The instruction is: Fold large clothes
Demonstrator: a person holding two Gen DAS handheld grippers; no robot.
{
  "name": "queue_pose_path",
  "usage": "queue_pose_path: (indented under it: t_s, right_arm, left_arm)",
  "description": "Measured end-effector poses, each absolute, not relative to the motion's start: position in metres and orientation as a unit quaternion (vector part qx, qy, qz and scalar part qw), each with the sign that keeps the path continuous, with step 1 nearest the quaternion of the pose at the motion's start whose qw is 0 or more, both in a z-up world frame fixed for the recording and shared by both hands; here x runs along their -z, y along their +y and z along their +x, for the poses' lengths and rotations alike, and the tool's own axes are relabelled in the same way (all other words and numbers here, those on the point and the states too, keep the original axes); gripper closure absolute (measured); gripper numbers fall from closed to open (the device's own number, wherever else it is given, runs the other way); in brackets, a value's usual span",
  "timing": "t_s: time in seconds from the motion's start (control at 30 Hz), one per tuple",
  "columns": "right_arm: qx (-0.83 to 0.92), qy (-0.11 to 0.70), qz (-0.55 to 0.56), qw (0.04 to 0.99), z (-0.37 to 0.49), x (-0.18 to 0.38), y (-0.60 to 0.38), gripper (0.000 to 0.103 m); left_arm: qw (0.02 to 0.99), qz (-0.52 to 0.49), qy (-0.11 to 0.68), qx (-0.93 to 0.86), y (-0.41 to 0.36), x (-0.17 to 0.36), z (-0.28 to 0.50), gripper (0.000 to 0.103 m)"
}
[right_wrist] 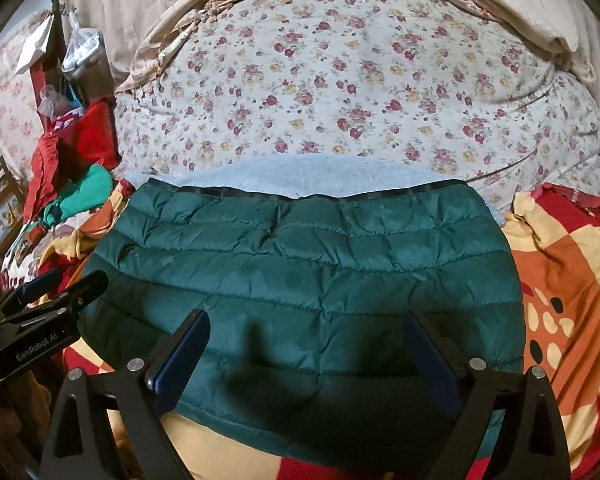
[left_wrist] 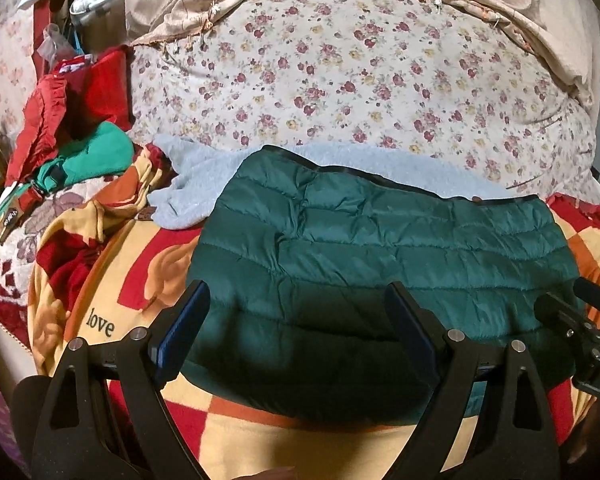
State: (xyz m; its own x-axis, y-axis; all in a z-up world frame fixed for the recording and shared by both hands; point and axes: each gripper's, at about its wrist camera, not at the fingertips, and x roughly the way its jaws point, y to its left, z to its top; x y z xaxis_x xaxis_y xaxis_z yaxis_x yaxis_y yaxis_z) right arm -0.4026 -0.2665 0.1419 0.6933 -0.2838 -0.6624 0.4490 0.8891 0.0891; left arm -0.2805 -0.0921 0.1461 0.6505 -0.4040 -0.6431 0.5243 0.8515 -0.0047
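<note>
A dark green quilted puffer jacket [left_wrist: 380, 248] lies folded into a broad rectangle on the bed; it also shows in the right wrist view [right_wrist: 308, 264]. A light blue fleece garment [left_wrist: 196, 184] lies under it, showing along its far edge [right_wrist: 300, 172]. My left gripper [left_wrist: 298, 300] is open and empty, hovering above the jacket's near left part. My right gripper [right_wrist: 308, 332] is open and empty above the jacket's near edge. The right gripper shows at the right edge of the left view [left_wrist: 580, 308]; the left gripper shows at the left of the right view [right_wrist: 56, 292].
The jacket rests on a red, orange and yellow blanket [left_wrist: 240, 428] [right_wrist: 564, 280]. A floral quilt [left_wrist: 340, 72] is bunched behind, with a beige fringed cloth [left_wrist: 204, 4] beyond. Red and green clothes [left_wrist: 80, 128] are piled at the left, by clutter [right_wrist: 76, 64].
</note>
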Motion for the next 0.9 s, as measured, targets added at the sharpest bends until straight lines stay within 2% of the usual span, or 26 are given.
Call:
queue_pose_path:
  t_s: [0.9]
  right_arm:
    - [0.220, 0.345, 0.113, 0.906, -0.401, -0.138, -0.263, 0.007]
  left_arm:
    - [0.904, 0.096, 0.329, 0.255, -0.099, -0.140, -0.292, 0.014]
